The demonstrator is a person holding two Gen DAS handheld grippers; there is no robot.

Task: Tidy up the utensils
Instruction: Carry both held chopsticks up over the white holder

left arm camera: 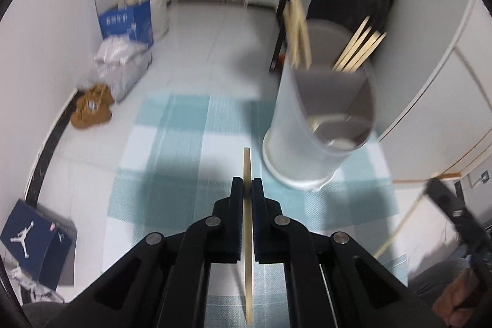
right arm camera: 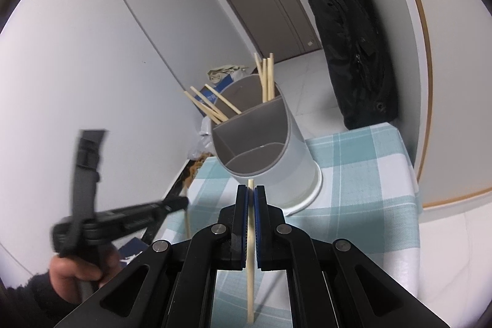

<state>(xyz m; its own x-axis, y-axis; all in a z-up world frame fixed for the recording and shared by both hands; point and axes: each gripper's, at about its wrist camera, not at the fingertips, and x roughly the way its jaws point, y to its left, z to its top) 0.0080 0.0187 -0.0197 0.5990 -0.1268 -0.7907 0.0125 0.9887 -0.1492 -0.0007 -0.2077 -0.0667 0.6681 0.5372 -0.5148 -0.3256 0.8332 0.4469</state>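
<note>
A pale wooden chopstick point(left arm camera: 248, 282) is clamped between the fingers of my left gripper point(left arm camera: 247, 183), lifted above the blue-and-white checked tablecloth point(left arm camera: 172, 143). To its right stands the white divided utensil holder point(left arm camera: 295, 125), with several chopsticks point(left arm camera: 359, 48) in its two far compartments. My right gripper point(right arm camera: 251, 189) is shut on another chopstick point(right arm camera: 250, 282), just in front of the holder point(right arm camera: 295, 149). The right wrist view has the left gripper point(right arm camera: 184, 200) at the left, held by a hand point(right arm camera: 73, 269), its chopstick point(right arm camera: 187, 223) hanging down.
The table ends close behind and left of the holder, over a tiled floor. On the floor lie a blue shoebox point(left arm camera: 33, 239), bags point(left arm camera: 129, 23) and a brown cloth point(left arm camera: 92, 109). A black bag point(right arm camera: 353, 45) hangs by the wall on the right.
</note>
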